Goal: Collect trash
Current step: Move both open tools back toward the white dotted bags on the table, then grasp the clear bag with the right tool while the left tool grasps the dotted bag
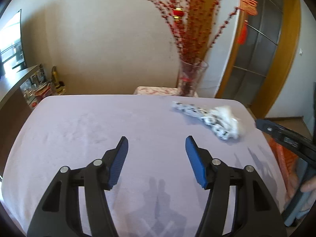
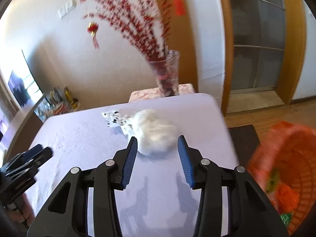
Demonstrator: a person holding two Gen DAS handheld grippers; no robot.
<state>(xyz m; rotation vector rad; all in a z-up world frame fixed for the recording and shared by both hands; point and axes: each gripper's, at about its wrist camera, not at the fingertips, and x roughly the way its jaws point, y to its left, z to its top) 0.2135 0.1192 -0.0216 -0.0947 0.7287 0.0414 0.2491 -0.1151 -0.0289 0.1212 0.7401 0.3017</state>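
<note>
On the lilac tablecloth (image 1: 88, 130) lies a crumpled white tissue wad (image 2: 156, 136) with a black-spotted white wrapper (image 2: 113, 119) beside it. In the left wrist view the same tissue (image 1: 230, 121) and spotted wrapper (image 1: 194, 111) sit near the table's far right corner. My left gripper (image 1: 157, 144) hangs open over bare cloth, well left of that trash, with nothing between its fingers. My right gripper (image 2: 157, 144) is open just short of the tissue wad, its blue pads apart and not touching it. An orange basket (image 2: 286, 169) stands off the table's right side with scraps inside.
A glass vase of red-berry branches (image 2: 167, 73) stands on a small patterned stool behind the table. A television (image 1: 11, 43) and a cluttered shelf are at the left. A wooden-framed glass door (image 2: 256, 45) is at the right. A hand (image 1: 308, 183) holds the right gripper's handle.
</note>
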